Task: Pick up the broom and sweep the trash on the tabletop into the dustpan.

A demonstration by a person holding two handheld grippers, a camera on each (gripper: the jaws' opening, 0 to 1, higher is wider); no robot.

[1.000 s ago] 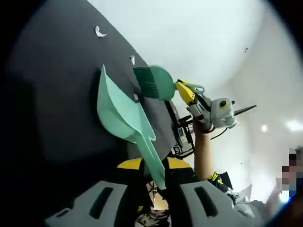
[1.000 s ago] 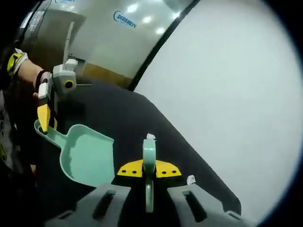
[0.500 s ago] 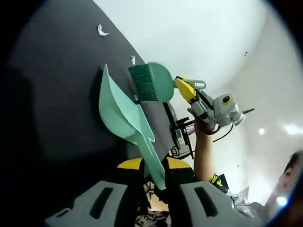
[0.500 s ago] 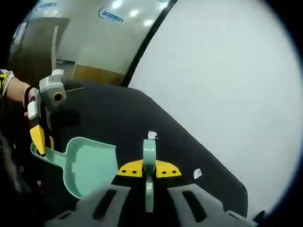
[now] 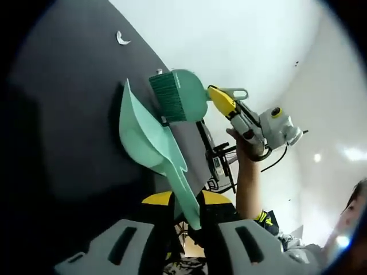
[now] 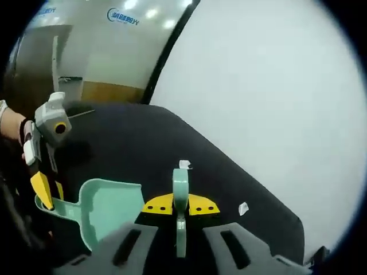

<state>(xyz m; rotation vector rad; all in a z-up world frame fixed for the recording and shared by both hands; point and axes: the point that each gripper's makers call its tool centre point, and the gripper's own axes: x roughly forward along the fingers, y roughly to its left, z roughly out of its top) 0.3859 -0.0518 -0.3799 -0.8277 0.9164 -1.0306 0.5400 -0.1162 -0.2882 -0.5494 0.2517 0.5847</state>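
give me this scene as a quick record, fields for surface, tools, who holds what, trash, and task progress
surface: dark tabletop
left gripper: shut on the dustpan handle
right gripper: shut on the broom handle
broom position: bristles at the dustpan's mouth, in the left gripper view
trash: white scraps on the tabletop, one ahead of the broom, another near the table edge, one farther off
progress: both tools held; scraps not yet in the dustpan

Dustpan (image 5: 143,137) on tabletop (image 5: 69,114), broom (image 5: 180,97) just beside
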